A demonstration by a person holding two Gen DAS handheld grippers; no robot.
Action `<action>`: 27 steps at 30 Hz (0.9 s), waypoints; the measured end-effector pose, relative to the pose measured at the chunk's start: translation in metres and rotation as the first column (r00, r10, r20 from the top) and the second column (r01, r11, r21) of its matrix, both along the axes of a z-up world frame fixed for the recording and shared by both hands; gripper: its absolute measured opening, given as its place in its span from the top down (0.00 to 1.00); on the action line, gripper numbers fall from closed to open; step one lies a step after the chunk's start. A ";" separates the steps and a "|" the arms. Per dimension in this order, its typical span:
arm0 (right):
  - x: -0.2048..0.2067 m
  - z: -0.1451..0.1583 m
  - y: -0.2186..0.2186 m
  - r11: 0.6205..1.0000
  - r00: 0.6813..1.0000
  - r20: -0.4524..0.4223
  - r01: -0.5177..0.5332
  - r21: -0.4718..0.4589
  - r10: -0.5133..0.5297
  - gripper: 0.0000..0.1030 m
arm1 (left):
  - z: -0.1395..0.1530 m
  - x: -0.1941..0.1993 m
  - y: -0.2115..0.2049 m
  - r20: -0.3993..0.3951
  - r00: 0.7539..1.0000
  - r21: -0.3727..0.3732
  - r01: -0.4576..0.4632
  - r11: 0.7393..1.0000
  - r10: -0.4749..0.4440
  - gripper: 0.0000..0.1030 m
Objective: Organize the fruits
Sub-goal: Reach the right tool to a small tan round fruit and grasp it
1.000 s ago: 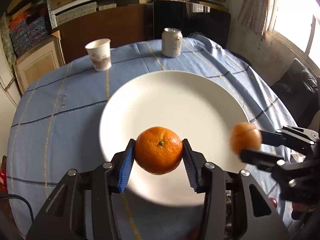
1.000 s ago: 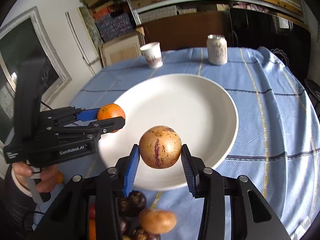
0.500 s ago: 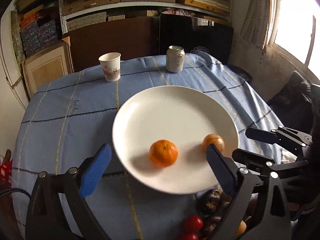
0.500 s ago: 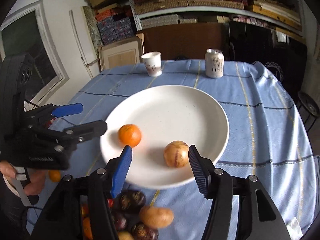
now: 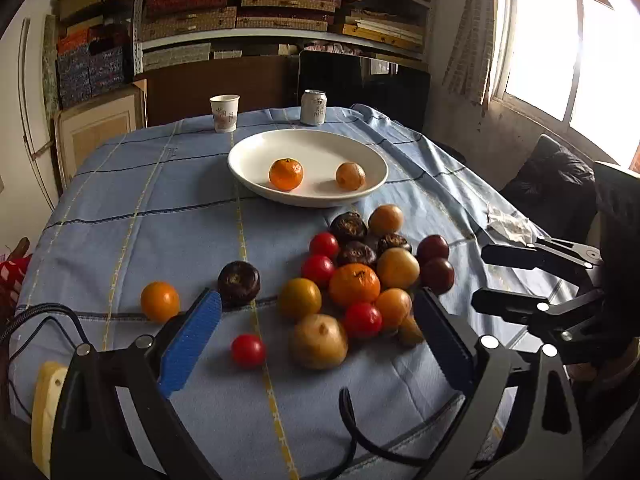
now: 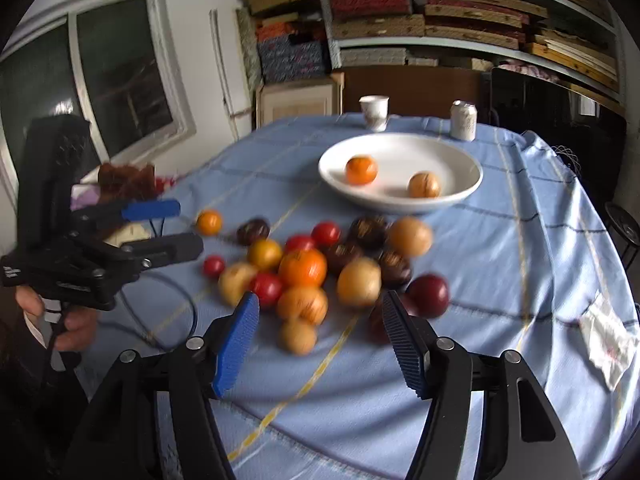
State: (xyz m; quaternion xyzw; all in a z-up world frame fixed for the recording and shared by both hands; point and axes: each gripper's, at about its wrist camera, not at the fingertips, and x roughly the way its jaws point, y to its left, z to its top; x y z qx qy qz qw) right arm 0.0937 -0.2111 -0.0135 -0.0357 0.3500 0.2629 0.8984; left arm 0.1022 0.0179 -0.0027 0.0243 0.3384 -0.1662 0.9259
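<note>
A white plate holds an orange mandarin and a tan passion fruit. A pile of mixed fruit lies on the blue cloth in front of it: red tomatoes, dark mangosteens, orange and yellow fruits. My left gripper is open and empty above the near side of the pile. My right gripper is open and empty over the pile's near edge. Each gripper shows in the other's view, the right one and the left one.
A paper cup and a drink can stand behind the plate. A crumpled white wrapper lies at the right. A lone orange fruit and a dark mangosteen sit left of the pile. A cable trails near the front edge.
Both grippers opened, leaving the mandarin and the passion fruit on the plate, then drew back and up toward the near side of the table, bringing the fruit pile into view.
</note>
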 end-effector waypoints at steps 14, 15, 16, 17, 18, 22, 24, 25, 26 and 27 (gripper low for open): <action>0.010 -0.042 0.038 0.997 0.991 -0.132 0.016 -0.078 -0.026 0.49 | -0.026 -0.029 0.018 0.050 0.998 0.023 -0.048 0.999 0.046 0.05; 0.011 -0.043 0.039 0.997 0.990 -0.136 0.020 -0.081 -0.031 0.51 | -0.027 -0.028 0.020 0.044 0.998 0.020 -0.053 0.998 0.052 0.05; 0.012 -0.045 0.039 0.996 0.989 -0.141 0.022 -0.084 -0.033 0.52 | -0.029 -0.027 0.022 0.037 0.998 0.014 -0.057 0.998 0.056 0.05; 0.014 -0.046 0.041 0.996 0.988 -0.148 0.020 -0.089 -0.033 0.53 | -0.030 -0.027 0.025 0.033 0.998 0.007 -0.059 0.998 0.059 0.05; 0.014 -0.046 0.041 0.996 0.989 -0.147 0.019 -0.091 -0.032 0.53 | -0.031 -0.027 0.026 0.031 0.998 0.001 -0.060 0.998 0.060 0.05; 0.017 -0.047 0.044 0.995 0.988 -0.150 0.015 -0.097 -0.030 0.56 | -0.032 -0.025 0.032 0.023 0.997 -0.029 -0.067 0.997 0.067 0.05; 0.020 -0.049 0.045 0.995 0.986 -0.162 0.014 -0.094 -0.029 0.63 | -0.033 -0.024 0.034 0.011 0.997 -0.039 -0.074 0.996 0.074 0.05; 0.021 -0.051 0.044 0.996 0.985 -0.173 0.011 -0.090 -0.027 0.70 | -0.033 -0.021 0.036 0.001 0.997 -0.050 -0.078 0.996 0.078 0.05; 0.022 -0.053 0.043 0.996 0.983 -0.183 0.012 -0.084 -0.027 0.71 | -0.033 -0.020 0.038 -0.004 0.997 -0.060 -0.080 0.995 0.080 0.05; 0.022 -0.053 0.042 0.997 0.983 -0.184 0.013 -0.077 -0.027 0.71 | -0.032 -0.019 0.039 -0.008 0.997 -0.071 -0.081 0.994 0.081 0.05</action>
